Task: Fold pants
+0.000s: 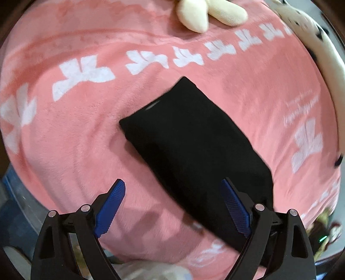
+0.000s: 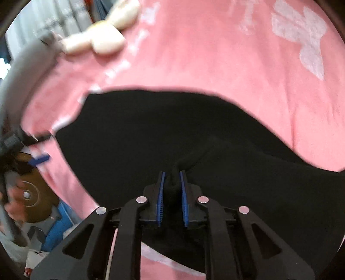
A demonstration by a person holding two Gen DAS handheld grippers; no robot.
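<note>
Black pants [image 1: 189,142] lie folded into a long slab on a pink blanket [image 1: 90,133]. My left gripper [image 1: 174,193] is open, hovering above the blanket at the slab's near end; its right finger overlaps the pants, its left finger is over bare blanket. In the right wrist view the pants [image 2: 151,133] fill the middle. My right gripper [image 2: 172,174] is shut on a pinched bunch of the black cloth, with the blue pads pressed on both sides of it.
A cream plush toy [image 1: 207,15] lies at the blanket's far edge, also in the right wrist view [image 2: 101,41]. A white spotted plush [image 1: 306,32] sits at the far right. Clutter and a round brown object [image 2: 32,193] lie beyond the blanket's left edge.
</note>
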